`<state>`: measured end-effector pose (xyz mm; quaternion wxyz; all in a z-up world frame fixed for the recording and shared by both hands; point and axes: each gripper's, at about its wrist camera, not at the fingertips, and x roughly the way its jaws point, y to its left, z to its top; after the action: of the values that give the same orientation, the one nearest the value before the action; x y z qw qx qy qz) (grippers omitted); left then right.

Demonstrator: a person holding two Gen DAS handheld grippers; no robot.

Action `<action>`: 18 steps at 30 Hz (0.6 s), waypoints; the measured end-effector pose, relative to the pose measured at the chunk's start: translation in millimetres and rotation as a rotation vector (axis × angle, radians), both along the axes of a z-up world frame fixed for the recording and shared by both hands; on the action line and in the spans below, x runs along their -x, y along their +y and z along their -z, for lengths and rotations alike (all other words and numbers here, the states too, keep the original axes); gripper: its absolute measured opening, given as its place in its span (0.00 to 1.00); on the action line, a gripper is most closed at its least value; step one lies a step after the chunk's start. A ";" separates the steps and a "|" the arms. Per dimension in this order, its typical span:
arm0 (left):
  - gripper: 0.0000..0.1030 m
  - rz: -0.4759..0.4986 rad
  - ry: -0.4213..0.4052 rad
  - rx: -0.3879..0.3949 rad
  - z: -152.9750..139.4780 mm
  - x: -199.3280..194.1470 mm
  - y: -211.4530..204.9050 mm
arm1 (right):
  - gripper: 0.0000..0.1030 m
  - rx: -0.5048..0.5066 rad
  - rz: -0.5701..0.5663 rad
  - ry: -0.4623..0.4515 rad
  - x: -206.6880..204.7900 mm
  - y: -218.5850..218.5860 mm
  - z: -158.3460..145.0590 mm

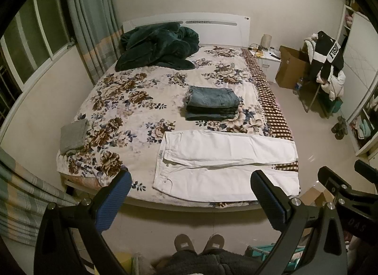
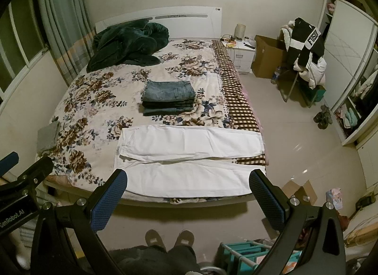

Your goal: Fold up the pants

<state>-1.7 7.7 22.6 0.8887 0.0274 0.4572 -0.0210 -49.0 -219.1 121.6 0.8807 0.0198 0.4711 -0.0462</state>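
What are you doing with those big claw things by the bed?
A person stands at the foot of the bed with a claw in each hand. The left claw and right claw are both open and hold nothing. White pants lie spread flat along the near edge, not yet folded. Behind them sits a stack of folded jeans.

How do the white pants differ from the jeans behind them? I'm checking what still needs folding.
The white pants lie spread flat at full length along the bed's near edge, legs side by side; the jeans sit folded in a compact stack farther back. The white pants are one unfolded layer; the jeans are blue denim, piled several high. Both rest on the floral bedspread.
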 end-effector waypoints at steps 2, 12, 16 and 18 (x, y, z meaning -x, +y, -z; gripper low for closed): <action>1.00 -0.001 -0.001 0.002 -4.7 -1.1 1.7 | 1.00 0.001 0.000 0.000 0.3 0.7 -1.9; 1.00 -0.001 -0.001 0.008 -13.1 -0.5 1.9 | 1.00 0.004 0.002 -0.003 1.0 4.0 -1.7; 1.00 -0.005 0.000 0.009 -14.7 0.4 1.4 | 1.00 0.007 0.002 -0.007 3.5 5.0 -5.1; 1.00 -0.005 0.000 0.009 -19.9 0.3 0.5 | 1.00 0.007 0.002 -0.007 3.8 4.1 -5.7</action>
<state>-2.0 8.2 42.5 0.8889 0.0222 0.4570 -0.0206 -52.7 -215.0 127.3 0.8823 0.0174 0.4679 -0.0485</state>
